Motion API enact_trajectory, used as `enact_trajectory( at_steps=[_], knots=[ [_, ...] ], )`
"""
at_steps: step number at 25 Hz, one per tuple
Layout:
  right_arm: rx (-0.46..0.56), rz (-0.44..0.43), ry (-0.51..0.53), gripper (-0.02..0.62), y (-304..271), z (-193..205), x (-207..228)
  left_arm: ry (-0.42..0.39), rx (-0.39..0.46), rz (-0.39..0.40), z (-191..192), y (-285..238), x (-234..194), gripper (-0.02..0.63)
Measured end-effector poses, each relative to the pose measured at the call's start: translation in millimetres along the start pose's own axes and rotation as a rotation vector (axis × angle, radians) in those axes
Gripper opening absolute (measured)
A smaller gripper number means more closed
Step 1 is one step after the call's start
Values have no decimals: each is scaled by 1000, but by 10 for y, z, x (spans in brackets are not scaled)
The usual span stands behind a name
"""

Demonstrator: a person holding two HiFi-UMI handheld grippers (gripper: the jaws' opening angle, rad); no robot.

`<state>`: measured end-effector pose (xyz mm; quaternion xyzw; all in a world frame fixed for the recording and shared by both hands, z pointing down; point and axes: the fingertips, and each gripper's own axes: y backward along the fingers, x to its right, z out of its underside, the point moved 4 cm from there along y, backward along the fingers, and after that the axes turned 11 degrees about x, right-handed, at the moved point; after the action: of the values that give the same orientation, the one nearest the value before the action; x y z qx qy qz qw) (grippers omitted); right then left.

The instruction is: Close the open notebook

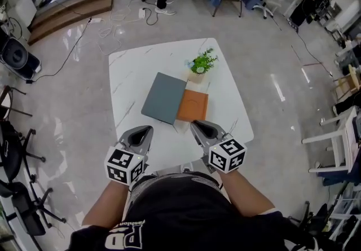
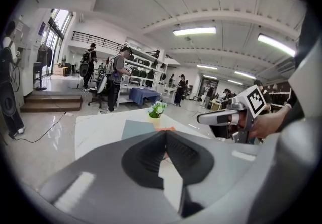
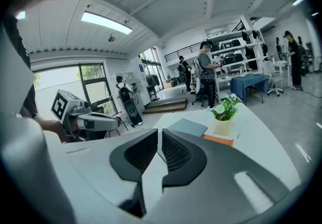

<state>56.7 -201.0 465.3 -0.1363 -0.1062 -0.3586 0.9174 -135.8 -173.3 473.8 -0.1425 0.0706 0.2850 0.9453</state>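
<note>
Tongs both pressed together, empty: my left gripper [image 1: 146, 131] and right gripper [image 1: 196, 126], just short of the flat grey-orange notebook [image 1: 165, 97] on the glossy marble table [image 1: 128, 69].

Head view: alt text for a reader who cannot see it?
A person holds the grey left gripper and grey right gripper, jaws shut and empty, over the near edge of a white square table. On it lie a grey notebook touching an orange notebook, and a small green potted plant.
</note>
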Motion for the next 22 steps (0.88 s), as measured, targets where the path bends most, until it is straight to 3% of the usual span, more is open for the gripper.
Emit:
enact_trajectory(
  at_steps=[8,22],
  knots=[
    [35,31,19,0,315,-64,63,-14,13,32,-75,-82,144,58],
    [26,14,18,0,397,70,4,-24,-17,19,-4,-20,111,58]
  ],
)
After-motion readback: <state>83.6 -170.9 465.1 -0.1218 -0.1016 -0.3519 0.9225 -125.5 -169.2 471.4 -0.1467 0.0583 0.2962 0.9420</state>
